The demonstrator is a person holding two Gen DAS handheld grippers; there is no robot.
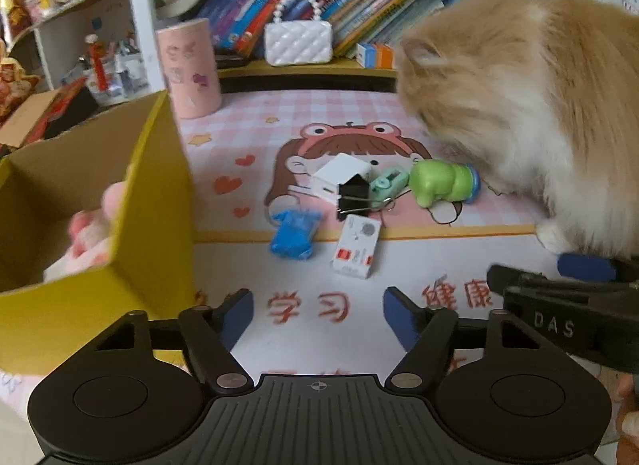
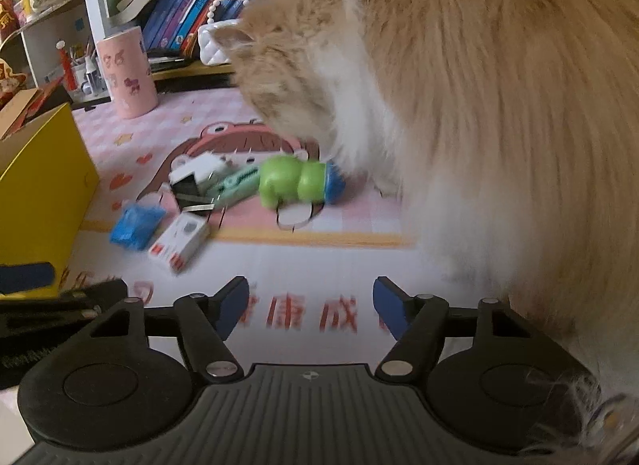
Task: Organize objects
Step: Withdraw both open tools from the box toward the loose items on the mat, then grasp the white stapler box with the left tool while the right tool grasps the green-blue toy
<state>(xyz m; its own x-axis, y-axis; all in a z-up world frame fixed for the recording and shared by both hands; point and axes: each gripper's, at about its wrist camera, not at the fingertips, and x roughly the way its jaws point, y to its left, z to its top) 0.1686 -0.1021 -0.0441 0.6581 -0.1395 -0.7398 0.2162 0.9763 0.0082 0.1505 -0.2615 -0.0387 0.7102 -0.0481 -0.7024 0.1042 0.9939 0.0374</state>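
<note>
Small objects lie in a cluster on the pink cartoon desk mat (image 1: pixel 247 133): a blue packet (image 1: pixel 293 235), a small white box with red marks (image 1: pixel 356 246), a black binder clip (image 1: pixel 353 195), a white charger (image 1: pixel 339 177), a mint correction tape (image 1: pixel 387 182) and a green toy figure (image 1: pixel 439 183). The same items show in the right wrist view, with the green toy (image 2: pixel 293 181) and blue packet (image 2: pixel 135 225). A yellow cardboard box (image 1: pixel 131 233) stands open at the left with something pink inside. My left gripper (image 1: pixel 318 315) is open and empty, short of the cluster. My right gripper (image 2: pixel 310 305) is open and empty too.
A fluffy orange-and-white cat (image 1: pixel 527 105) stands on the mat at the right, its head down by the green toy; it fills the right of the right wrist view (image 2: pixel 459 125). A pink cylinder (image 1: pixel 189 69), a white quilted purse (image 1: pixel 297 41) and a bookshelf stand behind.
</note>
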